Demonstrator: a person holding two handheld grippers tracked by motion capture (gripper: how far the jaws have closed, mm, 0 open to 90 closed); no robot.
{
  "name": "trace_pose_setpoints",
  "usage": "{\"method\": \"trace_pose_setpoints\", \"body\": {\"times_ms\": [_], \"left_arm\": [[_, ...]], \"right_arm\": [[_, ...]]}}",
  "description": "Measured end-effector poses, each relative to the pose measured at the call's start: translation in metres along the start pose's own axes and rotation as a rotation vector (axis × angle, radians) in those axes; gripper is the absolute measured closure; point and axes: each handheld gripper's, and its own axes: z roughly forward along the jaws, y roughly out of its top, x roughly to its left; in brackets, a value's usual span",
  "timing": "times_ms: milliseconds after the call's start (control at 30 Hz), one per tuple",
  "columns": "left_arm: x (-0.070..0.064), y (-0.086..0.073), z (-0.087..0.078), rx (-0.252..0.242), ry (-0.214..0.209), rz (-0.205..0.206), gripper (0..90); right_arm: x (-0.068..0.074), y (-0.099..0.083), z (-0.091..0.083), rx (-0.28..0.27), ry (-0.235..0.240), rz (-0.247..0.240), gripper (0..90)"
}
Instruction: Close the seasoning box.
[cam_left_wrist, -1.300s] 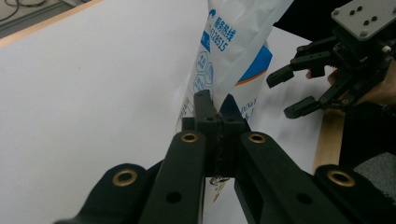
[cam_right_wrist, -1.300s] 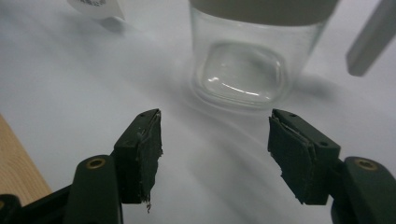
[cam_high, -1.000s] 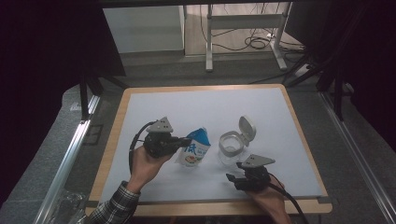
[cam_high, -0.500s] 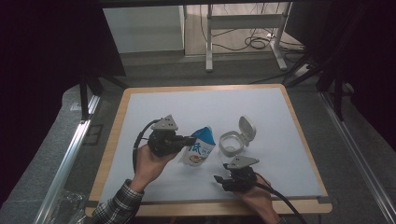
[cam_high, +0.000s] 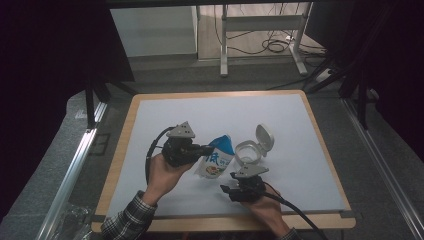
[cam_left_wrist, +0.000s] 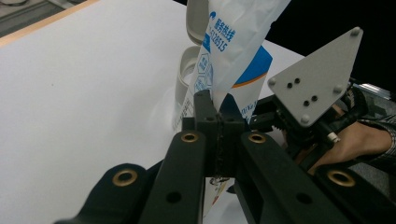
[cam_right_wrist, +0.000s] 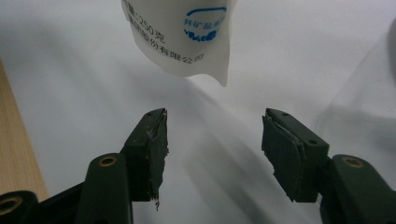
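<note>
— So, where does the pouch (cam_high: 216, 159) sit?

— Near the middle of the desk (cam_high: 280, 110), a little toward the person's side. It is a white and blue pouch with printed text, and the left gripper (cam_high: 204, 149) has it pinched at one edge. In the left gripper view the jaws are pressed together on the pouch's (cam_left_wrist: 224, 56) film, with the bag rising up and away from them.

— And the other one?

— The right gripper (cam_high: 227, 189) lies lower, just in front of the pouch and apart from it. In the right gripper view its jaws stand wide with only the white desk (cam_right_wrist: 70, 70) surface between them, and the pouch's (cam_right_wrist: 182, 32) bottom corner hangs above the gap without touching either pad.

— Anything else on the desk?

— A white round container (cam_high: 248, 151) with its hinged lid (cam_high: 264, 138) flipped up, just to the right of the pouch. In the left gripper view it (cam_left_wrist: 186, 70) shows behind the bag.

— The hands?

— The left hand (cam_high: 162, 172), in a plaid sleeve (cam_high: 127, 220), comes in from the bottom. The right hand (cam_high: 265, 207) grips its tool near the wooden front edge, a black cable (cam_high: 300, 217) trailing off.
</note>
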Motion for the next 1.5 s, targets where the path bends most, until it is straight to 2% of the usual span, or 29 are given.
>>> {"method": "trace_pose_setpoints", "body": {"times_ms": [167,433,933,1100,1267,1400,1433,1500], "left_arm": [[-0.001,0.002,0.000,-0.002,-0.001,-0.008,90.0],[-0.003,0.007,-0.002,-0.010,-0.010,-0.017,90.0],[-0.007,0.017,-0.007,-0.004,-0.021,-0.022,90.0],[-0.008,0.020,-0.010,-0.008,-0.031,-0.029,90.0],[-0.008,0.020,-0.011,-0.011,-0.038,-0.038,90.0],[-0.006,0.020,-0.014,-0.013,-0.045,-0.054,90.0],[-0.005,0.020,-0.014,-0.014,-0.048,-0.057,90.0],[-0.005,0.019,-0.014,-0.015,-0.049,-0.061,90.0]], "right_arm": [[0.003,0.002,0.009,0.009,-0.019,-0.007,41.1],[0.008,0.005,0.016,-0.015,-0.061,-0.037,41.4],[0.014,0.010,0.024,-0.054,-0.069,-0.042,41.4],[0.017,0.013,0.027,-0.094,-0.078,-0.068,41.4],[0.019,0.015,0.029,-0.110,-0.088,-0.065,41.4],[0.020,0.016,0.031,-0.129,-0.115,-0.088,41.4],[0.019,0.016,0.031,-0.137,-0.128,-0.108,41.4],[0.021,0.016,0.031,-0.146,-0.124,-0.101,41.4]]}}
